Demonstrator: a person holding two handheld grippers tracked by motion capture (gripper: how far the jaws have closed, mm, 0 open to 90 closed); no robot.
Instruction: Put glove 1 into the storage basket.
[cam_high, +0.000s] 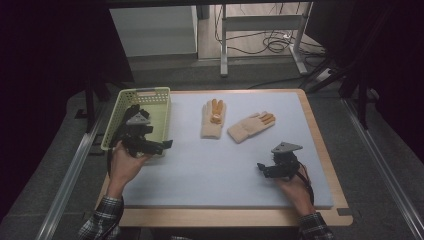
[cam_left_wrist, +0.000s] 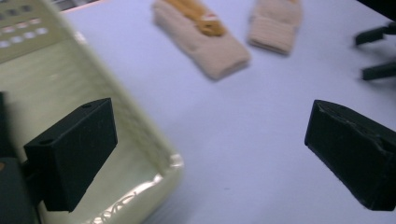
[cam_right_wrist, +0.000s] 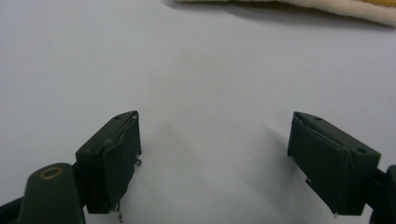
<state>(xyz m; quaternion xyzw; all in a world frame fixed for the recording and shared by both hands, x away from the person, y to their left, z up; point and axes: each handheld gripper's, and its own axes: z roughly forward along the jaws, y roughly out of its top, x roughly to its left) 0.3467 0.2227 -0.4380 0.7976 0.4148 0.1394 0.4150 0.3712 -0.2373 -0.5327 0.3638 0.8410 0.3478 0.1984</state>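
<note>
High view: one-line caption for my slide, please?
Two cream gloves lie on the mat; open left gripper beside the green basket, open right gripper nearby.

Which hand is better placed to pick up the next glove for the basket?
Probably right: the right tongs are open, just below the right glove. The left tongs, also open, sit at the basket.
</note>
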